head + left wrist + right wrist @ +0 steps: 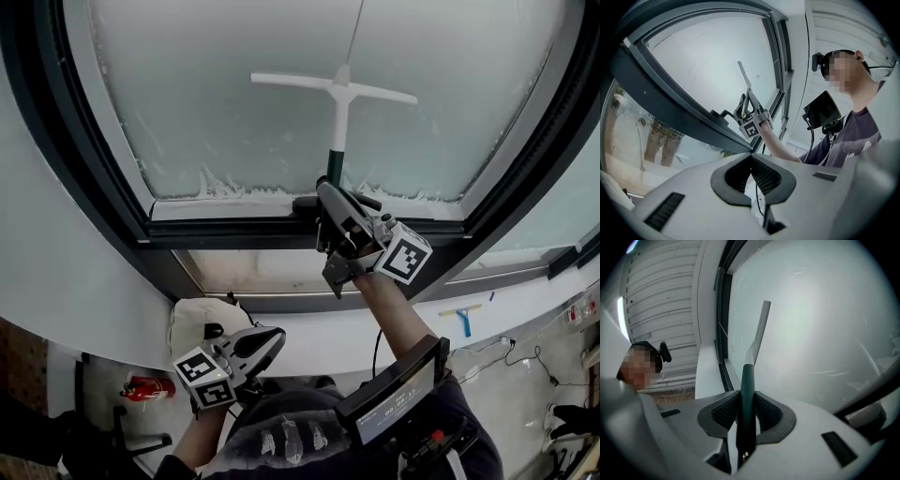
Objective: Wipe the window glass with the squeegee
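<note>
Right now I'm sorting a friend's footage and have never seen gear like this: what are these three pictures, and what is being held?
There is no robot here. A person holds a pair of hand-held tongs in each hand, and each pair carries its own camera. The head view comes from a camera on the person's head, looking steeply down. The other two views look along each pair of tongs. The right tongs are closed on the dark handle of a squeegee, whose white blade appears to lie against the frosted-looking window glass. The left tongs hang low by the person's body, closed with nothing in them.
</note>
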A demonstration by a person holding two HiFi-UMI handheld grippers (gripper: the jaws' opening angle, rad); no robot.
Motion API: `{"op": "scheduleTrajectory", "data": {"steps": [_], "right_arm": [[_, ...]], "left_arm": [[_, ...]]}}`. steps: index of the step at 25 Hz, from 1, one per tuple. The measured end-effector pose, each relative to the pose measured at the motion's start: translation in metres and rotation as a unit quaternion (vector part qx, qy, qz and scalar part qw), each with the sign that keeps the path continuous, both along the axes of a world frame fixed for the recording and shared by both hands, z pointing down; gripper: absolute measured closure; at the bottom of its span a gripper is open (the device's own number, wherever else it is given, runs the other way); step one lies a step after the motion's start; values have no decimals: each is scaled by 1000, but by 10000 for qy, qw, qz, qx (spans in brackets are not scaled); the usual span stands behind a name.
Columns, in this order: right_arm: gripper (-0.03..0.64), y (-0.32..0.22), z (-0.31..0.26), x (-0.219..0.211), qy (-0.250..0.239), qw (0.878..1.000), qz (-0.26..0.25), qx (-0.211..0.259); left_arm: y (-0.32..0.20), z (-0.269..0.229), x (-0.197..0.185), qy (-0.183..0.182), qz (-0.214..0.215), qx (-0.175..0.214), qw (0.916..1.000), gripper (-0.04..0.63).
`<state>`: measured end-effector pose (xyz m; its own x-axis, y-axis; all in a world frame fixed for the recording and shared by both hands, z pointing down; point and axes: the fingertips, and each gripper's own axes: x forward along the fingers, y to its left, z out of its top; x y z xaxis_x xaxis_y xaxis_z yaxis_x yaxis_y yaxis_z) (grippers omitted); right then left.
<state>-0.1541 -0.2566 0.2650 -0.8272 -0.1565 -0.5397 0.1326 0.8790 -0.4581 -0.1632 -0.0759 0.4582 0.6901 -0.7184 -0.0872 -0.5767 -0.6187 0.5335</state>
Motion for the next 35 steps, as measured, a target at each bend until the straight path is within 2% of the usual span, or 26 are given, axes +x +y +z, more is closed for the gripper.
{"op": "scheduleTrajectory", "data": {"steps": [13, 23, 35], "right_arm": [[520, 5, 27, 2, 175, 9993, -240, -209], [520, 10, 54, 11, 272, 9973, -435, -526], [520, 14, 59, 13, 392, 9956, -671, -518]], "left_arm": [[0, 0, 3, -34, -37, -9, 10000, 591], [-4, 3, 19, -103, -32, -103, 9999, 591], [-13, 0, 37, -197, -380, -130, 9990, 591]]}}
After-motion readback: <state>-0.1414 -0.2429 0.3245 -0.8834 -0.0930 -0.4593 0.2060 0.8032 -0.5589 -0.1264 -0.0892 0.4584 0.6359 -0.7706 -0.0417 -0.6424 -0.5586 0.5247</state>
